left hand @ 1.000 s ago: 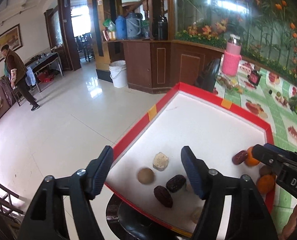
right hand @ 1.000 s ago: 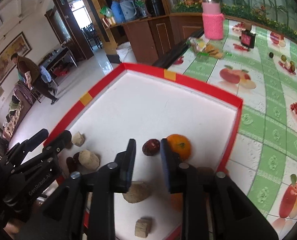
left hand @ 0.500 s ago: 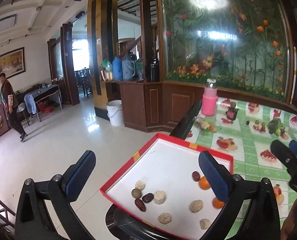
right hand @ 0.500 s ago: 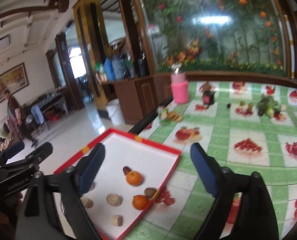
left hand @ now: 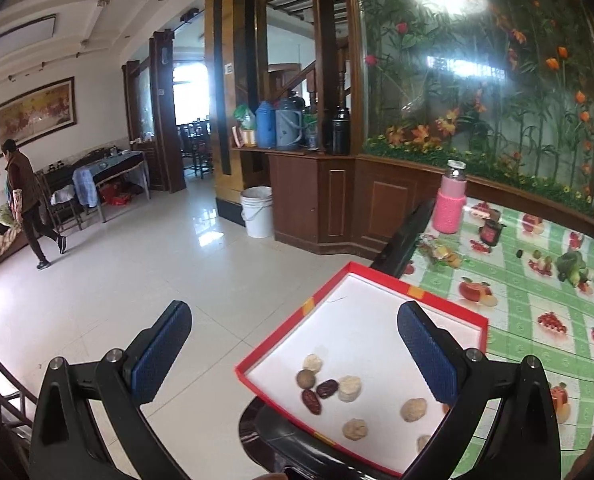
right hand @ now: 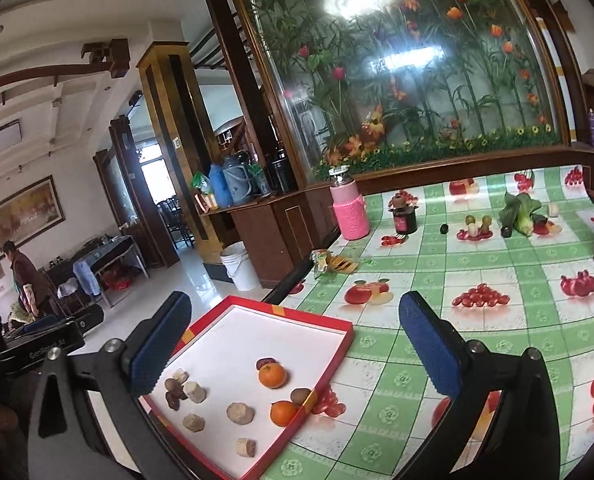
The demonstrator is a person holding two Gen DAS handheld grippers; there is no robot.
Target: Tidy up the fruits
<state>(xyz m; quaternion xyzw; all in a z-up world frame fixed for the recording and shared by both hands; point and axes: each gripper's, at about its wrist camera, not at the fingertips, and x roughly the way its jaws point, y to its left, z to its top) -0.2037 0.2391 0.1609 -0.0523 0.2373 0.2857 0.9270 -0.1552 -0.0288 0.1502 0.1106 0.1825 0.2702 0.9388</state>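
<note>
**Both claws wide and empty above the tray**

Your left claw [left hand: 293, 340] and right claw [right hand: 293, 338] are both spread wide, holding nothing. The red-rimmed tray [right hand: 339, 354] sits at the edge of the desk [right hand: 477, 344]. In it lie two oranges [right hand: 272, 375], dark red dates [left hand: 311, 401] and pale beige lumps [right hand: 240, 413], scattered apart.

Shallow red-rimmed tray [right hand: 339, 322] with a white floor holds all the fruit: two oranges [right hand: 272, 375] toward its right rim, a brown kiwi [right hand: 300, 395] between them at the rim, dark red dates [left hand: 310, 401] and beige lumpy pieces [left hand: 349, 388] clustered near its left corner.
</note>
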